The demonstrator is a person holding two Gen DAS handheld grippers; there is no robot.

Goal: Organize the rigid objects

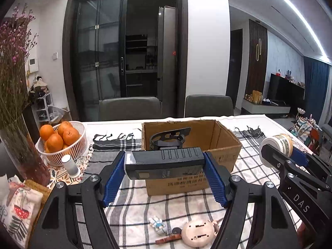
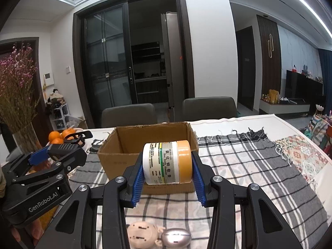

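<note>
1. Left claw (image 1: 166, 164) clamped across the ends of a dark ribbed device (image 1: 166, 162), held level, raised above the bench (image 1: 259, 178) at the near edge of the cardboard box (image 1: 226, 145).
2. Right claw (image 2: 167, 166) clamped on a white jar with orange lid (image 2: 167, 161), lying sideways between the blue pads, likewise raised before the box's near wall.
3. Inside the box already: a black strap-like item (image 1: 168, 138), resting toward the far wall.
4. Step in hand, by judgement: lowering both held things into the box. Best done one at a time, to keep the two claws from crowding the opening.
5. Advisable to carry the device forward over the rim first, keep it level, and release only when low, beside the black item rather than on it.
6. Jar likely to roll if dropped sideways; better set against a wall or corner.
7. Left on the bench near the claws: a small astronaut figure (image 1: 159, 226), a round beige toy (image 1: 197, 232) and a silver oval thing (image 2: 176, 237).
</note>
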